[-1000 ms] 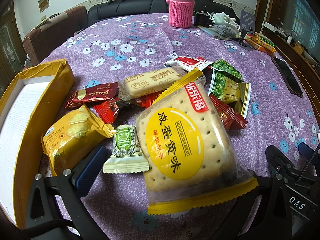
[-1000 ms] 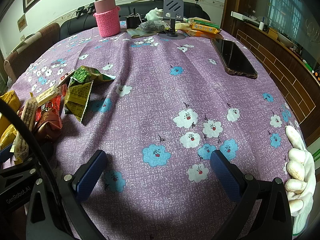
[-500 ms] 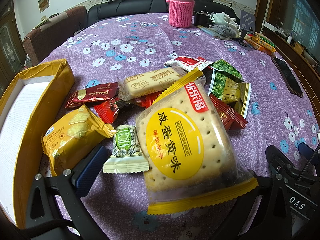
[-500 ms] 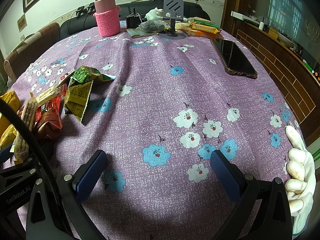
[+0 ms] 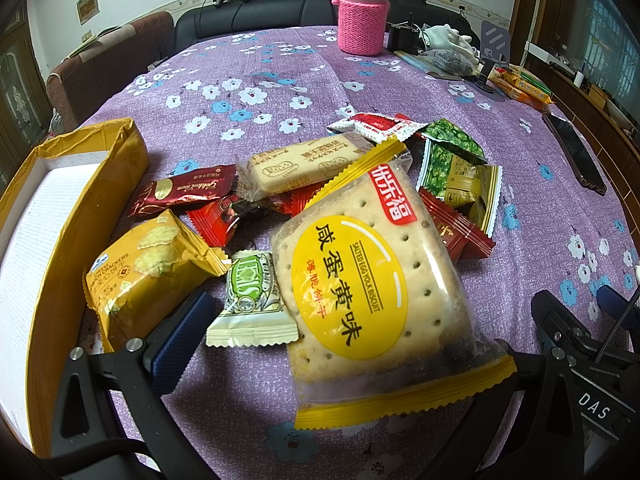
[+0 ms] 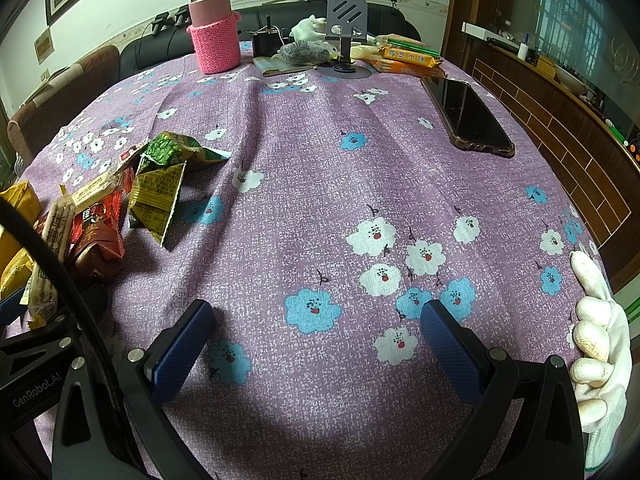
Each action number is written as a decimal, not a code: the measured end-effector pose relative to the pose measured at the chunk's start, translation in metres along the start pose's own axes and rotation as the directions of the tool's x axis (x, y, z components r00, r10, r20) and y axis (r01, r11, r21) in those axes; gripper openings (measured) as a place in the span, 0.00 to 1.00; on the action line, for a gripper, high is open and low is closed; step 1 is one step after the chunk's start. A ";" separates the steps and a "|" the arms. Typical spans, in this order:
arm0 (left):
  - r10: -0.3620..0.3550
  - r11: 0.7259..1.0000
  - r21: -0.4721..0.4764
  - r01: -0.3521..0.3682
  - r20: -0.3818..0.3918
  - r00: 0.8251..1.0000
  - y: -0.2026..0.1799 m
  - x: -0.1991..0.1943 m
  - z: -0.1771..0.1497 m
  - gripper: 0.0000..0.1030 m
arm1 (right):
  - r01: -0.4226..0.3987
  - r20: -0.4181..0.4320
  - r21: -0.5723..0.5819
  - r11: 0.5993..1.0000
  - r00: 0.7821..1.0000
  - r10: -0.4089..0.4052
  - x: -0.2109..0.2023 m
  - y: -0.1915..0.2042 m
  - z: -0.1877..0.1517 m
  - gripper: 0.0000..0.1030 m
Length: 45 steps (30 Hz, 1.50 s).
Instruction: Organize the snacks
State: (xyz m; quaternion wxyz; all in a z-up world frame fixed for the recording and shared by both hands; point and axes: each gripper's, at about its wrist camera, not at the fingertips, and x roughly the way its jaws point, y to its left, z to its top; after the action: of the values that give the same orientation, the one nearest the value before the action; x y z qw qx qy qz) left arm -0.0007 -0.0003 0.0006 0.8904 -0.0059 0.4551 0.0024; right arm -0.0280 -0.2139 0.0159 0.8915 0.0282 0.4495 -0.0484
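A large salted egg yolk biscuit packet [image 5: 360, 280] lies tilted on top of the snack pile, between the jaws of my left gripper [image 5: 328, 320], which is open. It hides the right finger; the left finger [image 5: 176, 336] stands apart from it. Around it lie a yellow cracker packet [image 5: 148, 276], a green-white sweet [image 5: 250, 296], a beige bar [image 5: 304, 164], a dark red chocolate [image 5: 184, 194], red sachets [image 5: 452, 232] and green pea packets [image 5: 456, 160]. An open yellow box [image 5: 92, 216] sits at the left. My right gripper [image 6: 318, 312] is open over bare tablecloth, with the snack pile [image 6: 156, 188] to its left.
A pink-sleeved flask [image 5: 362, 12], a phone stand [image 6: 346, 40] and orange packets [image 6: 408, 60] stand at the table's far side. A phone [image 6: 466, 116] lies at the right. A white-gloved hand [image 6: 600, 340] holds the right gripper near the table's edge.
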 end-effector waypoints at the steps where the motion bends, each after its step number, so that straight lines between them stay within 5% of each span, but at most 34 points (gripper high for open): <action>1: 0.000 1.000 0.000 0.000 0.000 1.000 0.000 0.000 0.000 1.00 | 0.000 0.000 0.000 1.000 1.000 0.000 0.000 0.000 0.000 1.00; 17: -0.003 1.000 0.002 0.003 -0.002 1.000 0.000 0.000 0.000 1.00 | 0.000 -0.001 0.000 1.000 1.000 0.000 0.000 0.000 0.000 1.00; 25: -0.060 0.994 0.088 0.065 -0.058 0.997 0.002 -0.007 -0.009 1.00 | -0.001 -0.058 0.010 1.000 0.998 0.002 -0.004 -0.001 -0.001 1.00; 34: -0.094 0.986 0.129 0.108 -0.106 0.990 0.001 -0.018 -0.019 1.00 | -0.086 -0.022 0.070 0.994 0.996 0.088 -0.024 -0.008 -0.021 1.00; 37: -0.131 0.986 0.093 0.141 -0.107 0.986 0.008 -0.031 -0.023 0.87 | -0.047 -0.053 -0.027 0.999 0.998 0.045 -0.022 0.003 -0.024 1.00; 41: -0.200 0.977 0.060 0.203 -0.049 0.979 0.024 -0.063 -0.025 0.82 | -0.030 -0.057 -0.029 0.999 0.998 0.029 -0.024 0.004 -0.027 1.00; 45: -0.238 0.971 0.046 0.234 0.122 0.964 0.063 -0.119 -0.024 0.82 | -0.033 -0.055 -0.036 0.999 0.998 0.031 -0.026 0.004 -0.030 1.00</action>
State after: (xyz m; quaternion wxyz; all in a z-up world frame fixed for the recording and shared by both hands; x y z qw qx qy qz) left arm -0.0911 0.0621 0.0826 0.9113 -0.0460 0.3939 -0.1103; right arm -0.0669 -0.2057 0.0192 0.8800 0.0201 0.4738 -0.0248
